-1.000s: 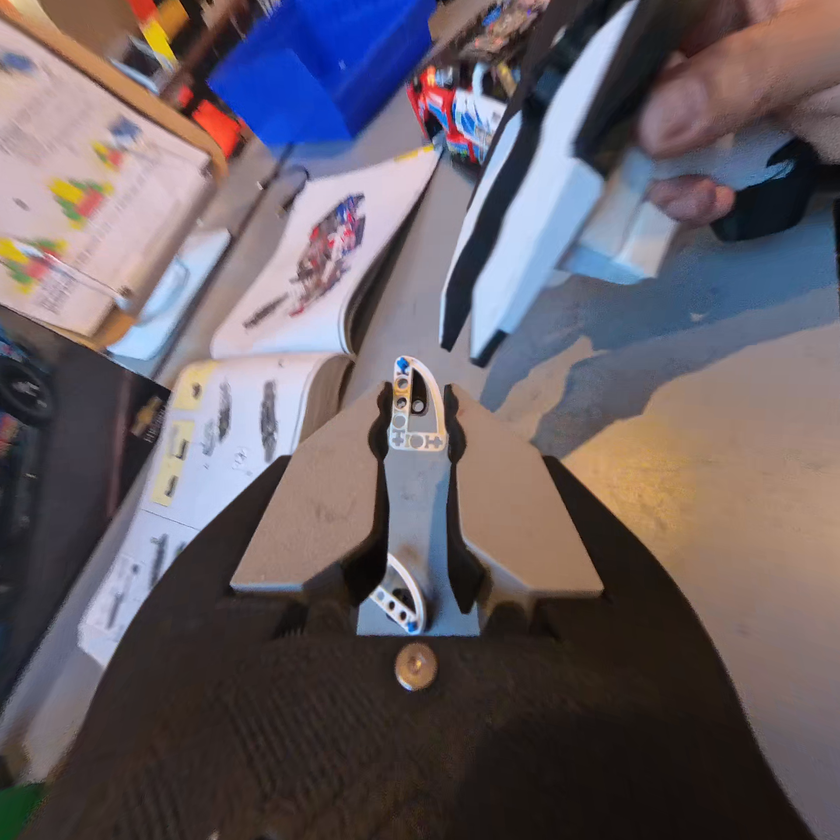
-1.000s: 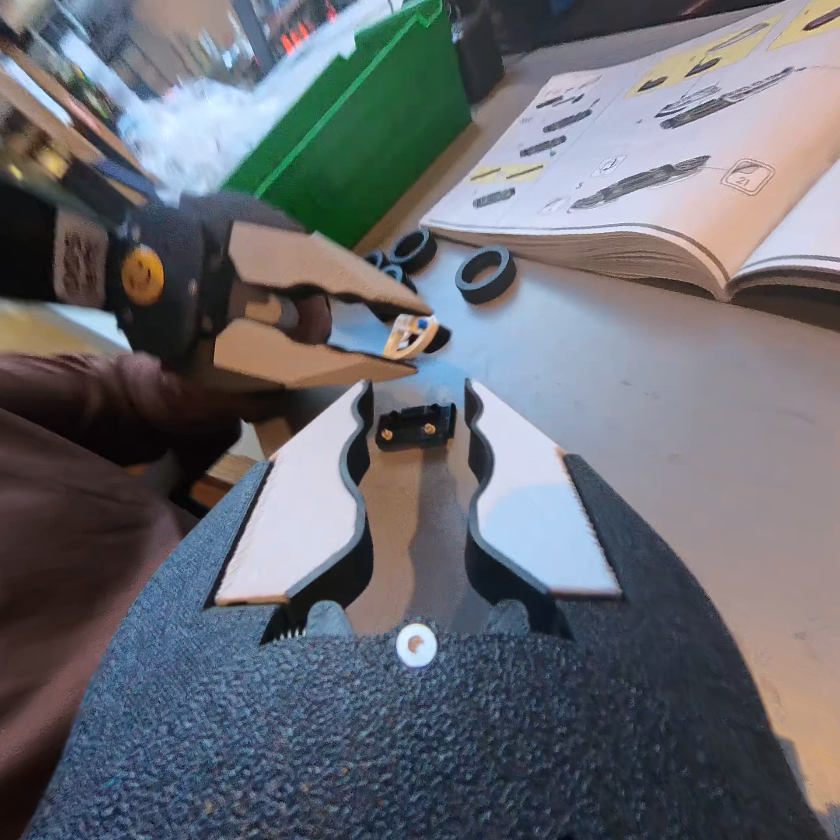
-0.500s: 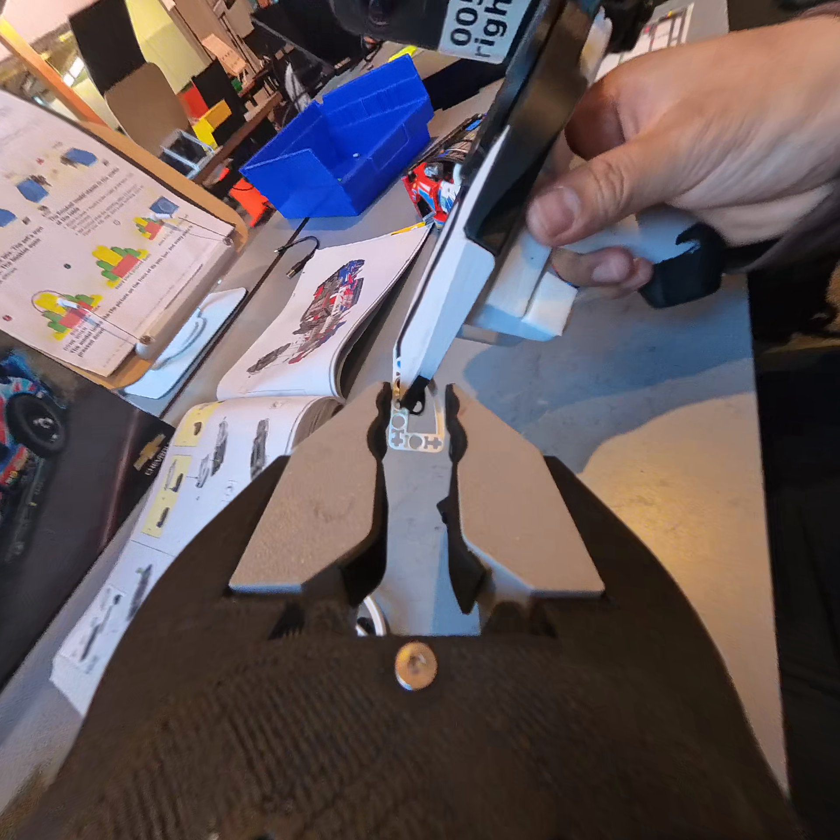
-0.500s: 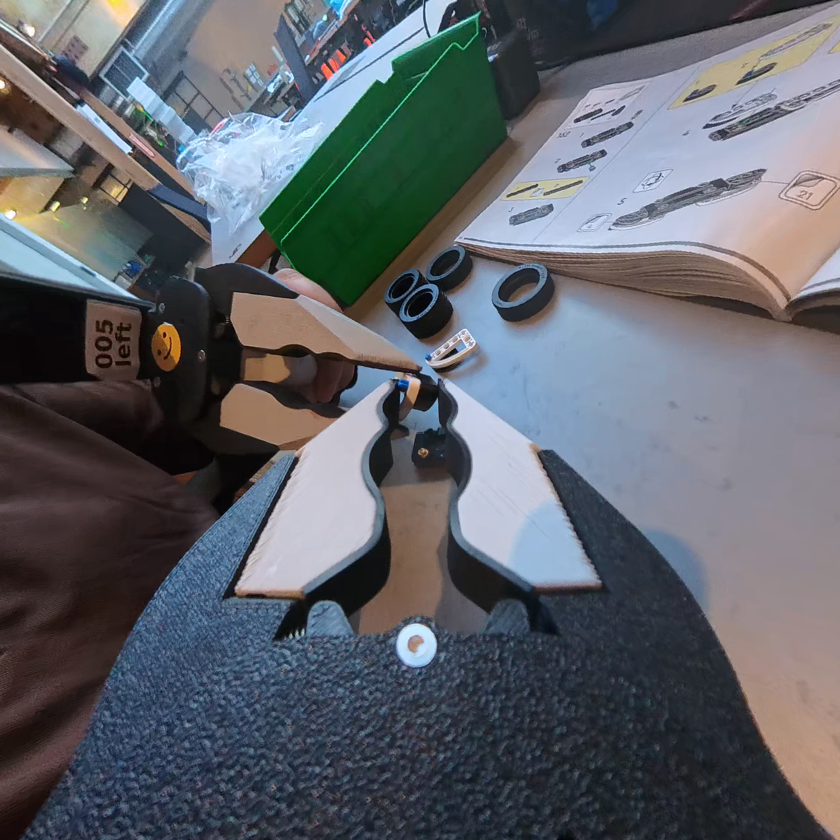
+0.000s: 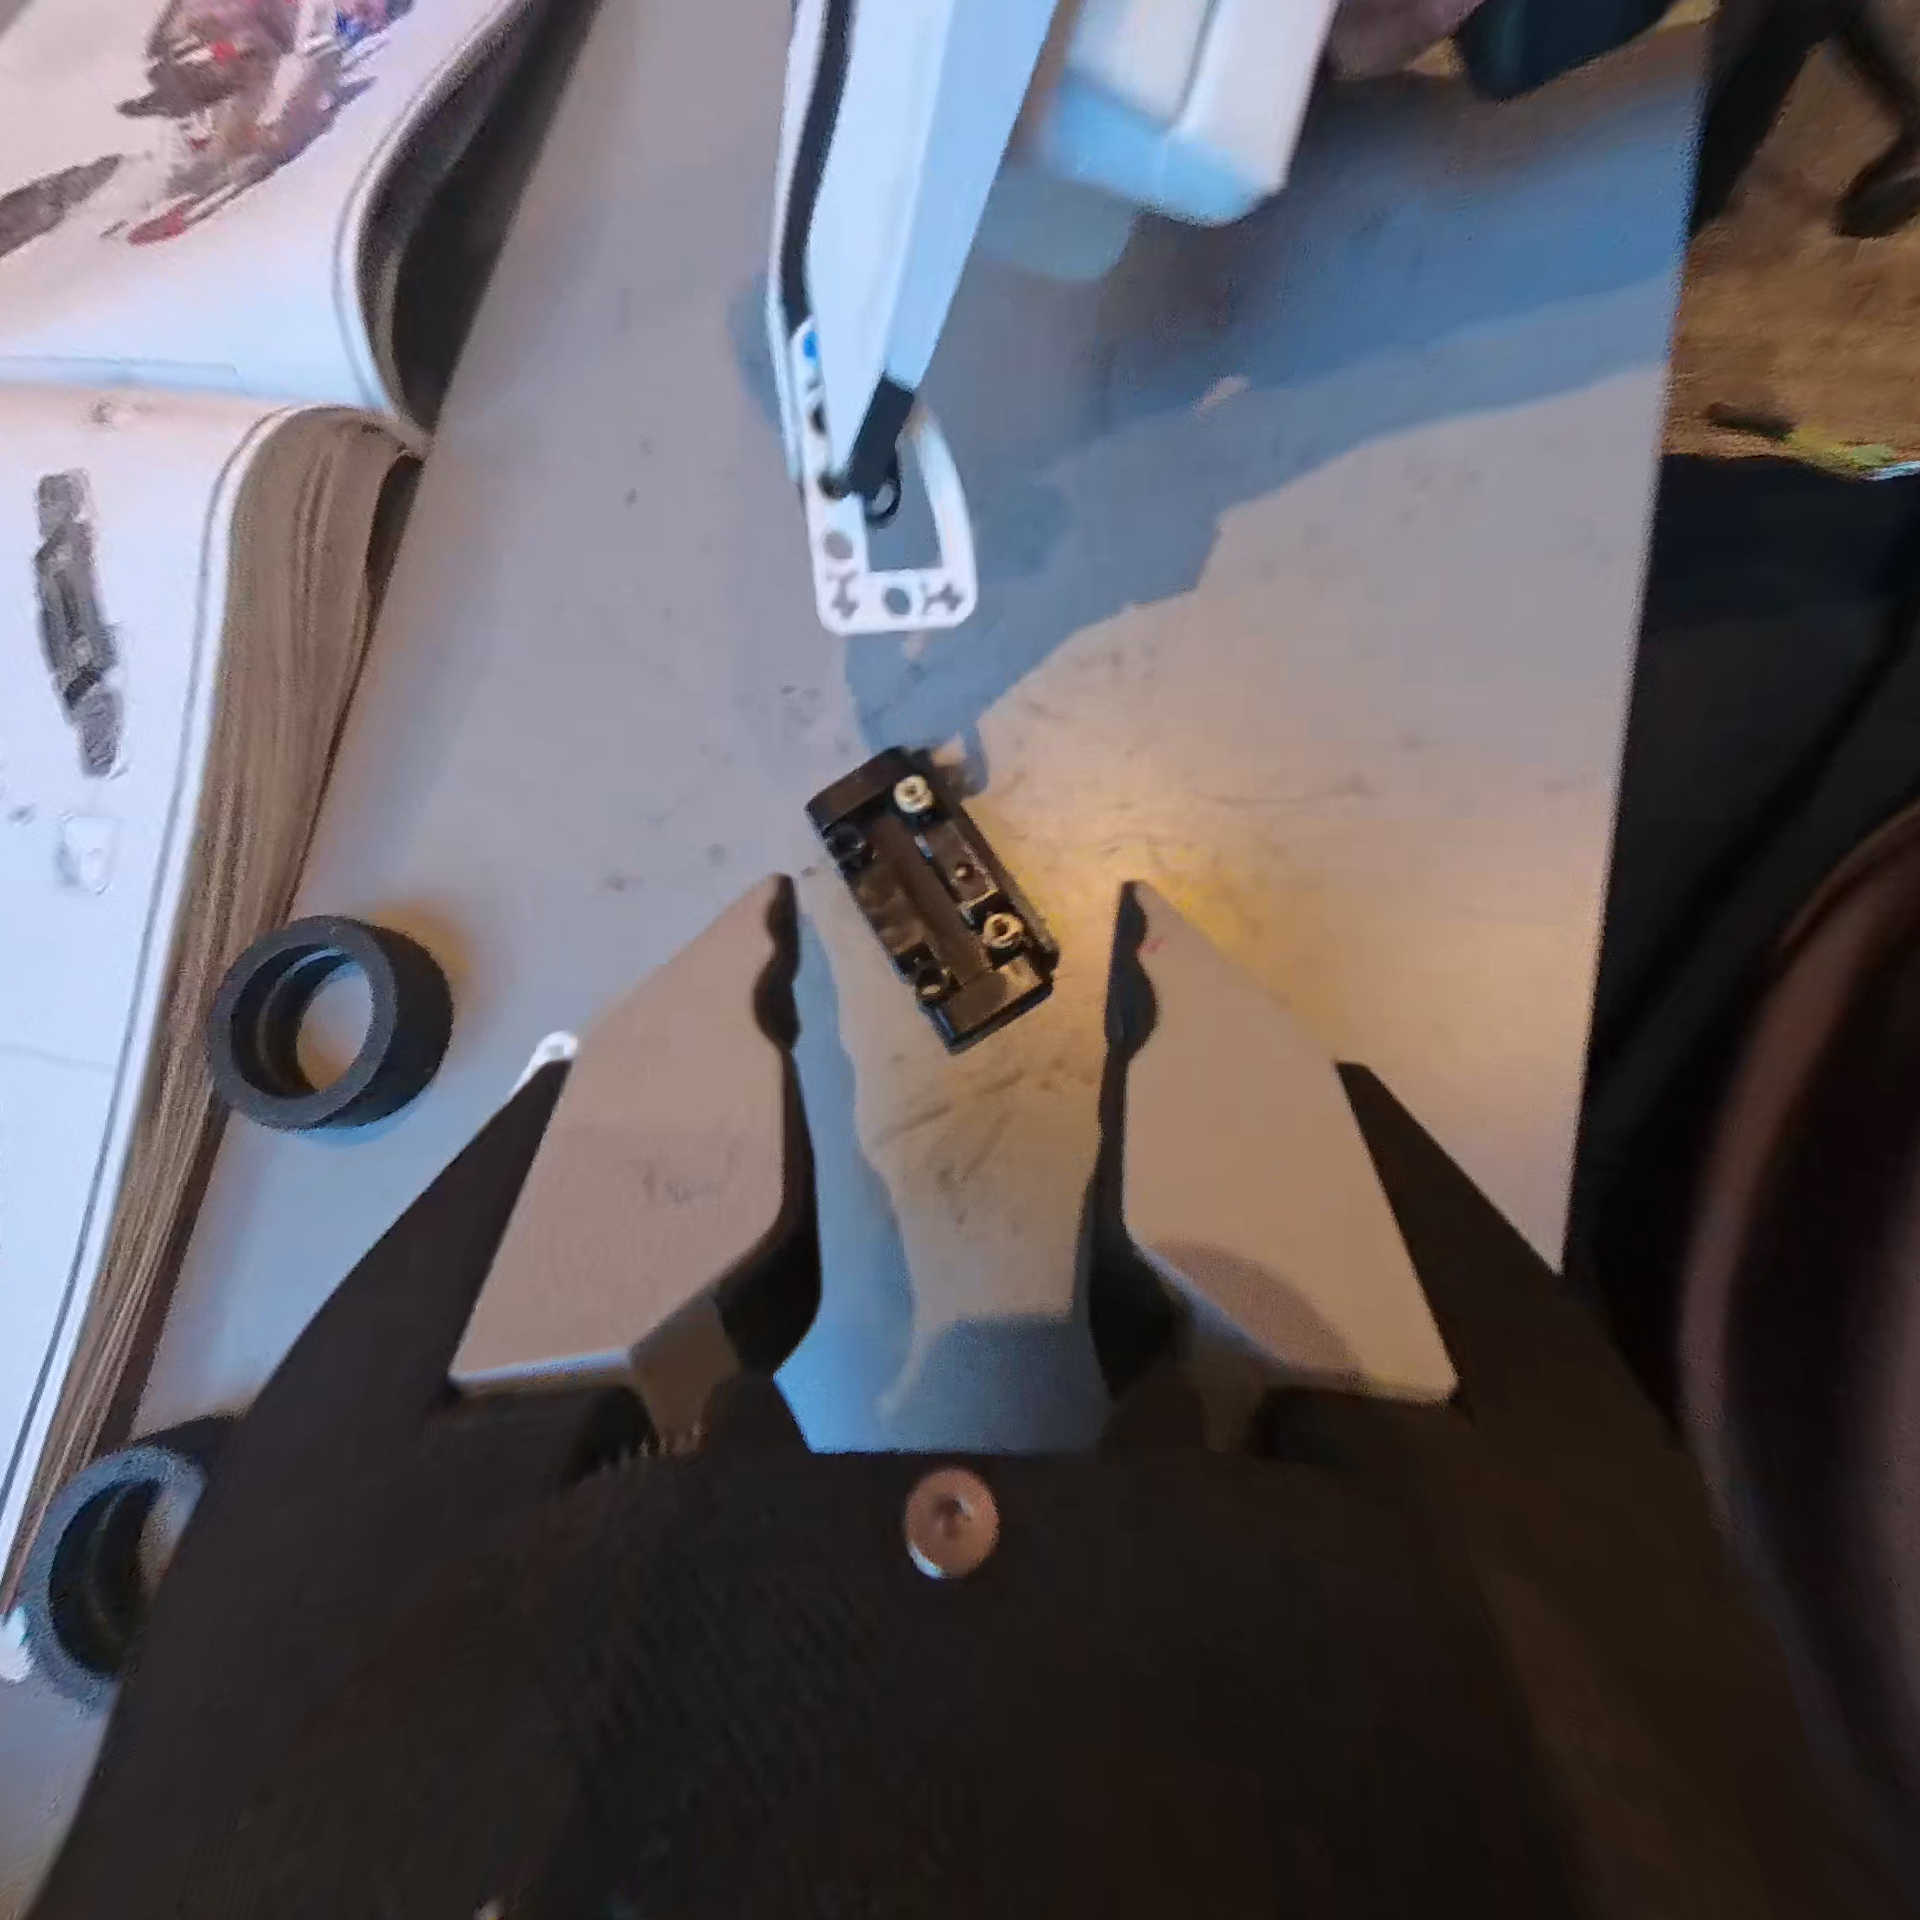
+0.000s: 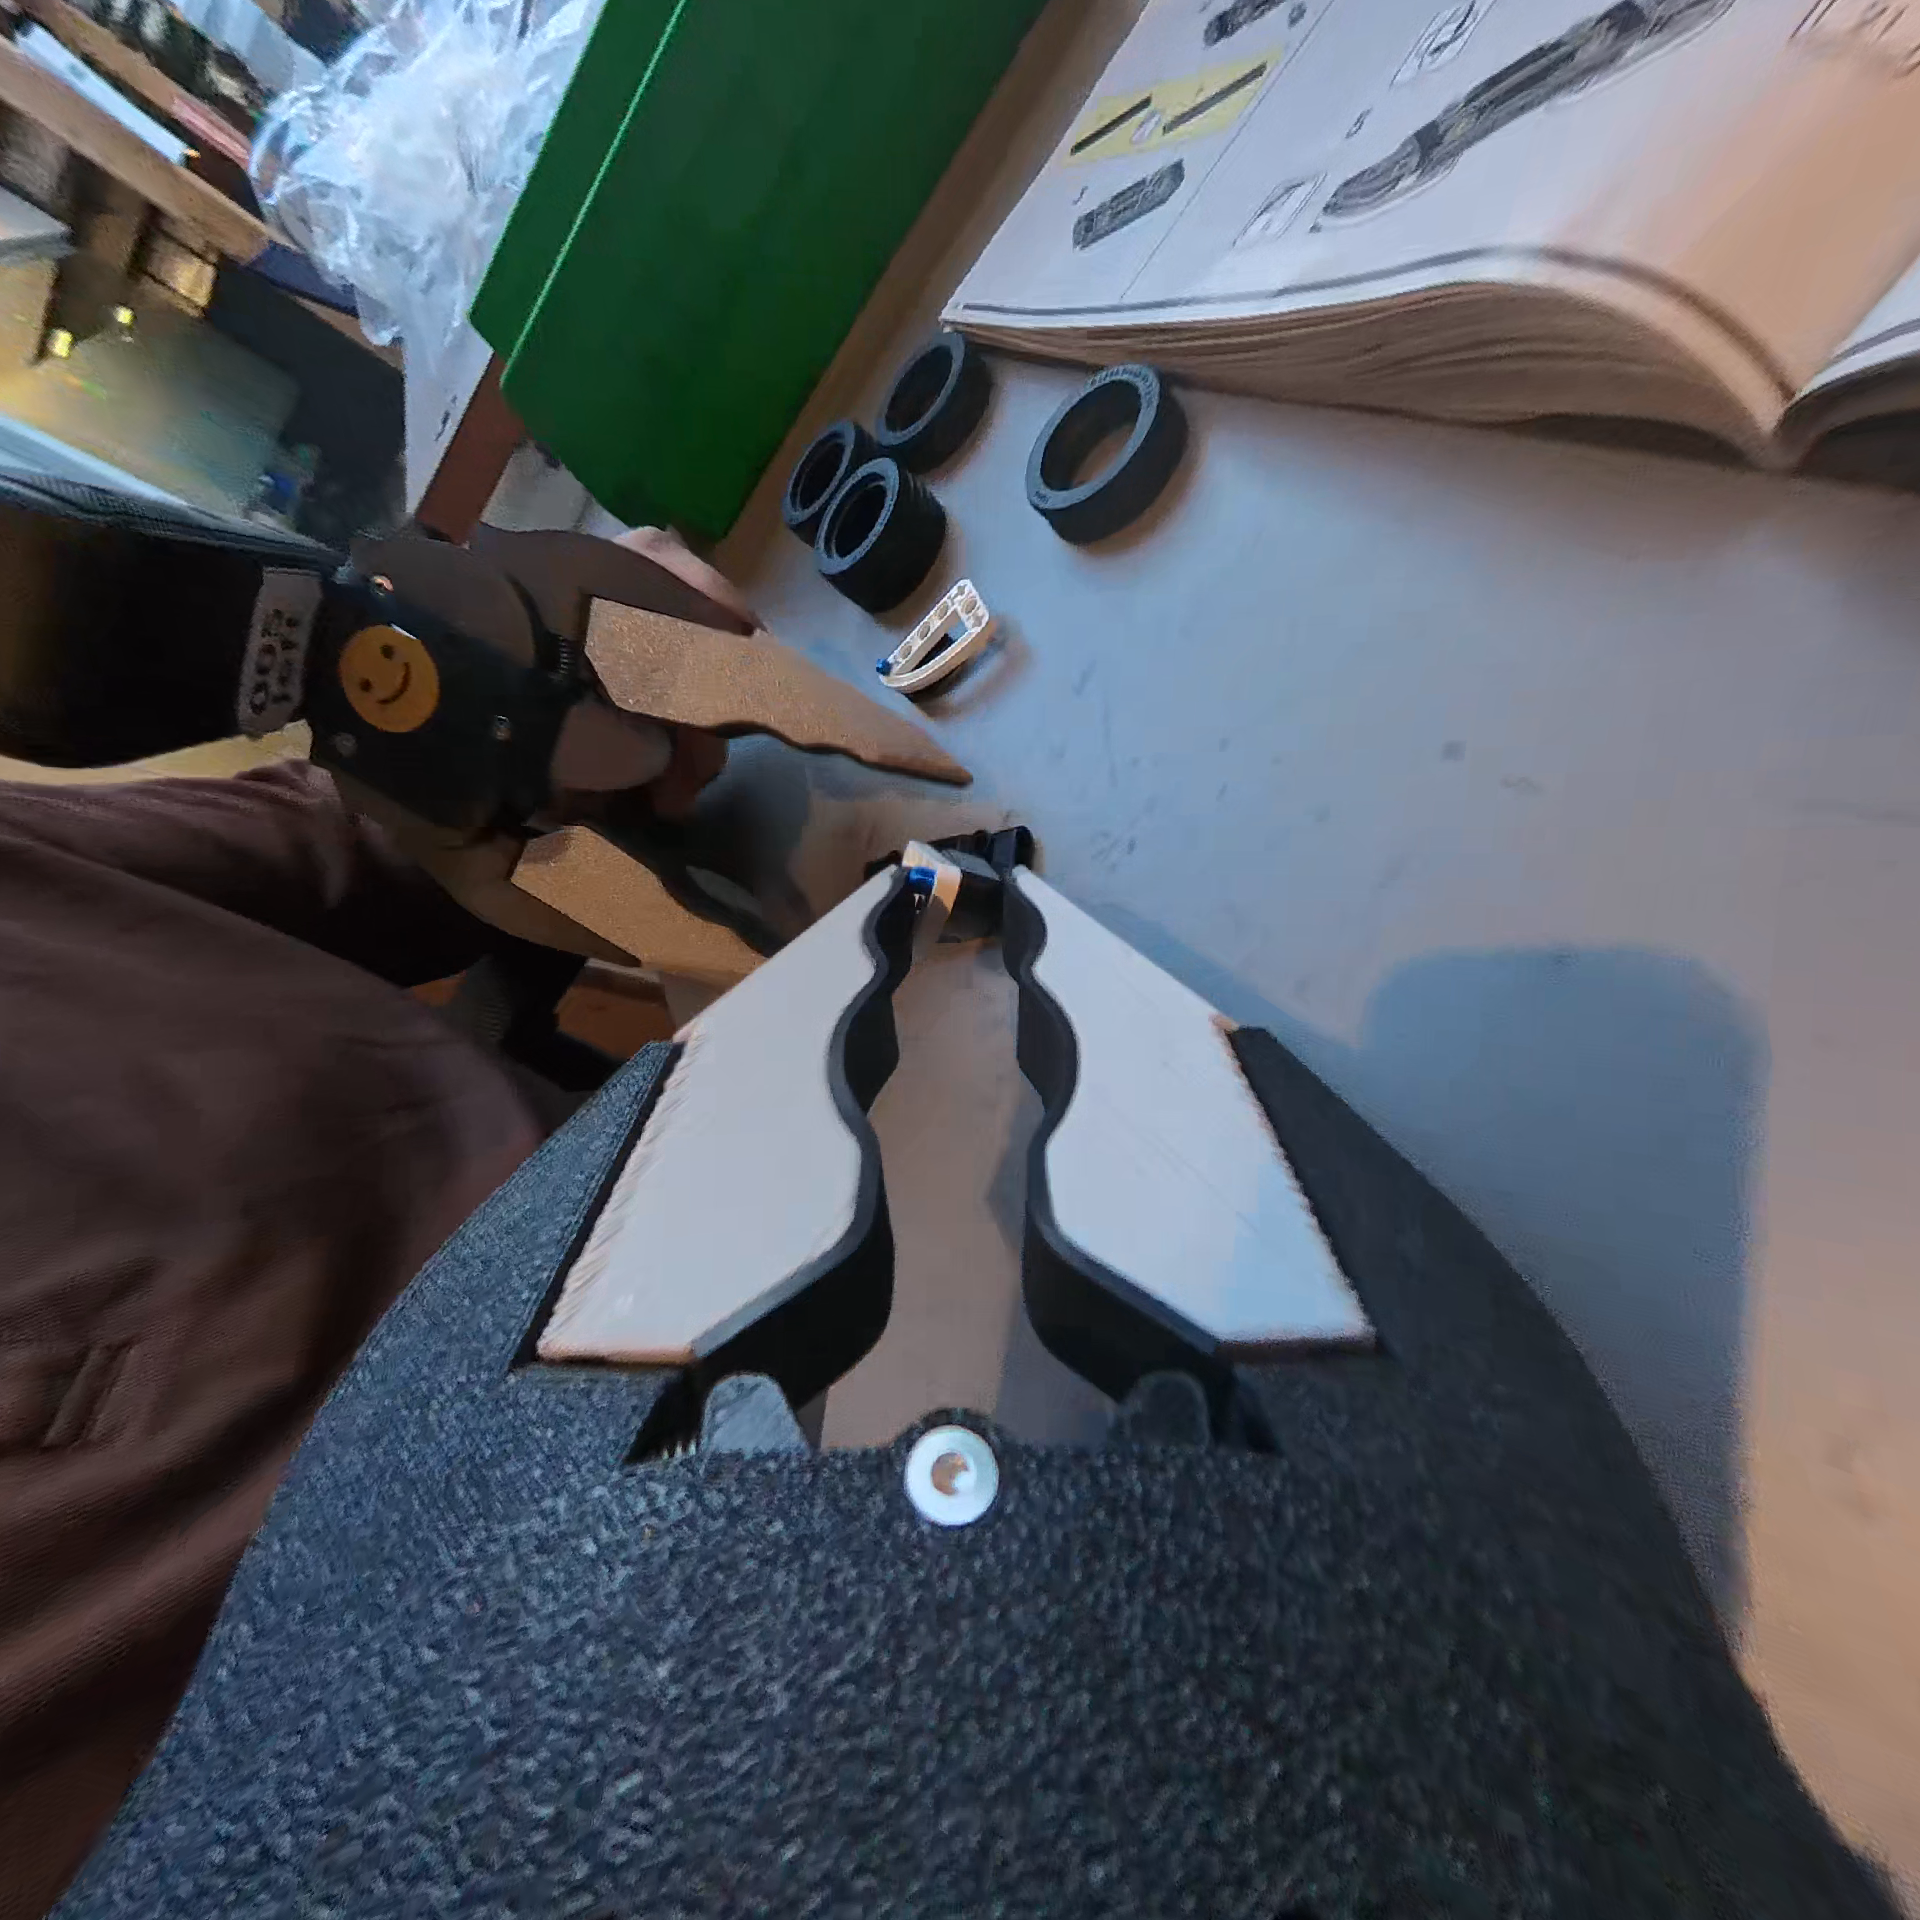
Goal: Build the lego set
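My left gripper is open and empty; its fingers stand wide apart low over the grey table. A small black lego assembly with tan pins lies on the table just ahead of and between the left tips, untouched. My right gripper is shut on a white curved lego panel with a blue pin. The left wrist view shows the panel hanging from the right gripper above the table, beyond the black assembly. In the right wrist view the panel's end shows at the tips.
A second white curved panel lies on the table near several black tyres. Open instruction books lie along the far and left sides. A green bin stands behind. A brown sleeve is at left. Some 7 cm of space lies between my two pairs of fingers.
The right gripper closed on the white panel that the left gripper held. The left gripper then opened, let the panel go and tilted down over the black assembly.
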The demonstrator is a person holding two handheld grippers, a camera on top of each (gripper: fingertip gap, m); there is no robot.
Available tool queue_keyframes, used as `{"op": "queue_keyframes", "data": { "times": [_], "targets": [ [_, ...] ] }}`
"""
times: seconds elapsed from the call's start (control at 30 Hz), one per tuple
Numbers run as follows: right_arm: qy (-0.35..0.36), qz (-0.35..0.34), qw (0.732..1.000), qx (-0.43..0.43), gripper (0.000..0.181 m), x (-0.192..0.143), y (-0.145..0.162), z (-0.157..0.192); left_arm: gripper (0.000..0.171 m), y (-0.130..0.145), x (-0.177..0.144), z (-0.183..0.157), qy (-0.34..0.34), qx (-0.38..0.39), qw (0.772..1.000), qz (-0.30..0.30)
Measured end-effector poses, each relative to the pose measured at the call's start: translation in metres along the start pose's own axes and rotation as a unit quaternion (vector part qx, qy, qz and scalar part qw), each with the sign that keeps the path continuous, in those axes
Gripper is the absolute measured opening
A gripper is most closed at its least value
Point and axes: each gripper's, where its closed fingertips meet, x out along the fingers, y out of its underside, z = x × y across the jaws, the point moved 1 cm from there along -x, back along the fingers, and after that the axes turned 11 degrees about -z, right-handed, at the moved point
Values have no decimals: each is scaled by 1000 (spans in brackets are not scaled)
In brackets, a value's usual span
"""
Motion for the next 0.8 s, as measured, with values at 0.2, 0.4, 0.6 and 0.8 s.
{"op": "queue_keyframes", "data": {
  "times": [0.2,0.4,0.6,0.8],
  "targets": [
    [-14,21,999,24,16,9,13,2,35,0,2,-3,54,41,998,-7],
    [-40,51,997,36,16,19,28,10,27,7,-11,-10,129,128,983,-31],
    [-42,42,997,46,16,23,31,10,27,10,-15,-7,123,117,985,-36],
    [-44,18,997,60,16,24,29,6,31,10,-15,-5,112,117,986,-40]
  ]
}}
